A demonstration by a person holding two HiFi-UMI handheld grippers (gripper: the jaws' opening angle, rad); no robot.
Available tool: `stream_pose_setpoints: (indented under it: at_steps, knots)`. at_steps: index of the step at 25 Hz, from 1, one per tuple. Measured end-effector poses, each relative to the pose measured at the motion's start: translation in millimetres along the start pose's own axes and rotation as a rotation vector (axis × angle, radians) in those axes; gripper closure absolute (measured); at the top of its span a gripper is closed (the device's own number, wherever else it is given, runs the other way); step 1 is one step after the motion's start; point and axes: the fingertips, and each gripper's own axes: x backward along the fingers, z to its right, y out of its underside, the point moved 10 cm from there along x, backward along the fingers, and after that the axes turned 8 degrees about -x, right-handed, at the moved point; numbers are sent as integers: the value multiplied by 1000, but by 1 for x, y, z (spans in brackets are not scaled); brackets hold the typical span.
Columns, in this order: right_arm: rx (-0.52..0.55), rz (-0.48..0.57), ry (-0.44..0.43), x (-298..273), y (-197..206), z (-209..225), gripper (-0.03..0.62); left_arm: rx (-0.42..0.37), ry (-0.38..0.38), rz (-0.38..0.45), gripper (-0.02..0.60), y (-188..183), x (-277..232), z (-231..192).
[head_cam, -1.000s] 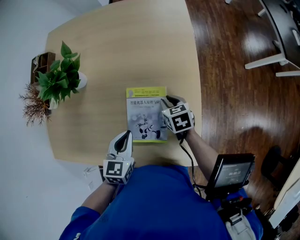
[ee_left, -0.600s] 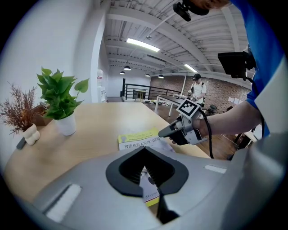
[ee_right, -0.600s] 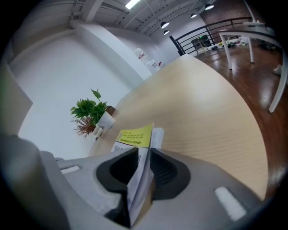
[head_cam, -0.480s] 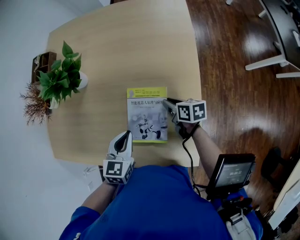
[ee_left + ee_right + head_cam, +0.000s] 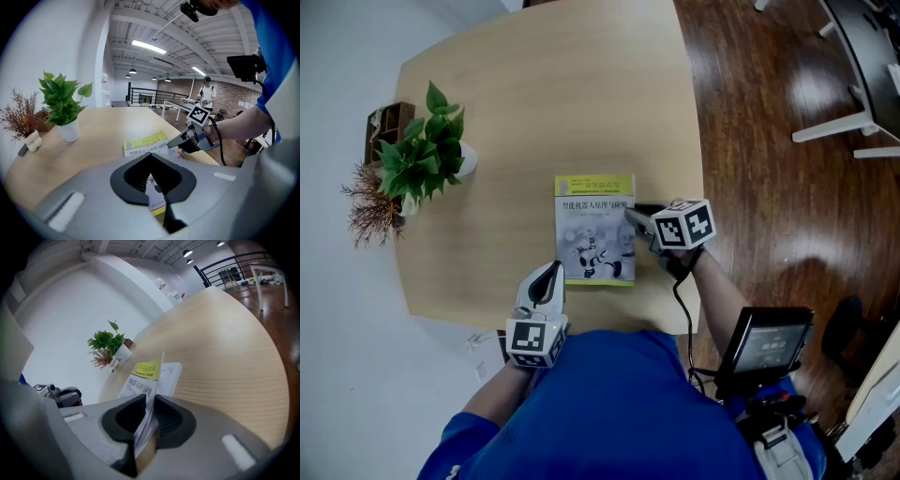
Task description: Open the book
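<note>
A dark wooden floor (image 5: 769, 141) runs along the right side, and a white wall stands to the left. The left gripper view shows a long hall with strip lights on an open ceiling and a brick wall far off.

One pale wooden desk (image 5: 562, 94) with rounded corners fills the middle. One person in a blue shirt (image 5: 609, 412) stands at its near edge with a small screen (image 5: 764, 342) at the waist on the right.

One book (image 5: 592, 230) lies on the desk near that near edge, right of centre. Its grey cover has a yellow band at the far end.

Two plants stand at the desk's left edge. One is a green leafy plant (image 5: 427, 155) in a white pot. The other is a dry reddish sprig (image 5: 370, 211) in a small white vase just nearer.

There are two grippers. The right gripper (image 5: 628, 214) is at the book's right edge. Its fingers (image 5: 173, 420) pinch the cover and a sheaf of pages, which are lifted slightly off the rest. The left gripper (image 5: 553, 270) hangs just beside the book's near left corner. Its fingers (image 5: 131, 176) are pressed together on nothing.
</note>
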Motion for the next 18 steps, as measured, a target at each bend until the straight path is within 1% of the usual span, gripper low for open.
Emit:
stream_pose_setpoints:
  at_steps: [4, 9, 18]
  knots:
    - [-3, -23, -24, 1, 1, 1, 534, 0, -8, 3, 575, -1, 1, -1]
    - [17, -76, -15, 3, 15, 2, 534, 6, -17, 2, 575, -1, 2, -3]
    - [-4, -101, -50, 0, 29, -3, 537, 1, -8, 7, 575, 3, -1, 1]
